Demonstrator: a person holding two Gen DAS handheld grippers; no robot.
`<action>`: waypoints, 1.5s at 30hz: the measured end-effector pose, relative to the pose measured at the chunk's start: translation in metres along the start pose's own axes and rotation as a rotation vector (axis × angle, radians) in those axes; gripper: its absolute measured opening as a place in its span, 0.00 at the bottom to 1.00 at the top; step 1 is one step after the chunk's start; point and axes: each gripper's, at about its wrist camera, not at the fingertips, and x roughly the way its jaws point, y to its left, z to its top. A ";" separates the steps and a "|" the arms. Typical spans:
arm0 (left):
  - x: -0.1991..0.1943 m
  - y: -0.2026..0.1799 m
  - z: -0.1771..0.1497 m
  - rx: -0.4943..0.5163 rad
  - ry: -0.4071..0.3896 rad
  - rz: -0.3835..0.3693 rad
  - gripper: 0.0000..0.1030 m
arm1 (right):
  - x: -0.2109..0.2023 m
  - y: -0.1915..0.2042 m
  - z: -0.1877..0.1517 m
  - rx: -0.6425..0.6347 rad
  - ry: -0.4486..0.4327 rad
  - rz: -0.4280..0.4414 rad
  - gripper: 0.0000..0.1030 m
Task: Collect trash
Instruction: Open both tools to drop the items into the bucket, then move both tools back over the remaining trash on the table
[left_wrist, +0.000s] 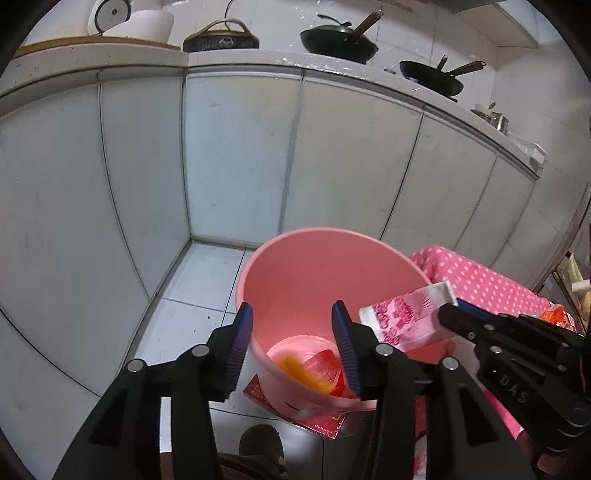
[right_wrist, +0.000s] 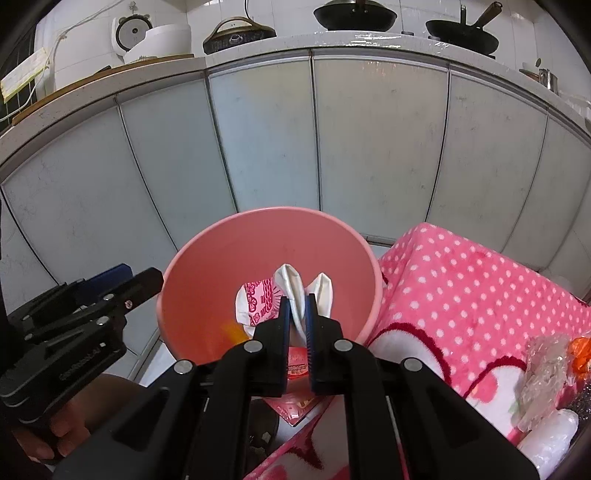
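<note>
Pink plastic bucket (right_wrist: 269, 254): right gripper (right_wrist: 297, 317) pinches pink-and-white printed wrapper (right_wrist: 258, 299) above it; left gripper (left_wrist: 291, 347) gapes empty. Release centred over the opening.

Right tongs (right_wrist: 297, 314) pinching wrapper (right_wrist: 258, 299), above pink bucket (right_wrist: 221, 258)

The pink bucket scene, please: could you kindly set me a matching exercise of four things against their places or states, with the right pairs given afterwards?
Things:
1. pink bucket
2. pink-and-white packet
3. left gripper
4. clear plastic wrap

Places or states:
A. lying on the polka-dot blanket
B. open, empty, above the bucket
C. pinched in the right gripper over the bucket
D. standing on the floor, with orange and red wrappers at its bottom

Pairs: 1-D, 2-C, 3-B, 4-A
</note>
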 end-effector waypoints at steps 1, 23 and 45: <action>-0.002 -0.001 0.000 0.004 -0.004 -0.002 0.47 | 0.000 0.000 0.000 0.002 0.003 0.002 0.09; -0.040 -0.006 0.006 0.014 -0.064 -0.037 0.49 | -0.043 -0.004 -0.006 0.026 -0.061 0.015 0.34; -0.079 -0.070 -0.012 0.121 -0.043 -0.211 0.49 | -0.120 -0.045 -0.073 0.125 -0.080 -0.047 0.34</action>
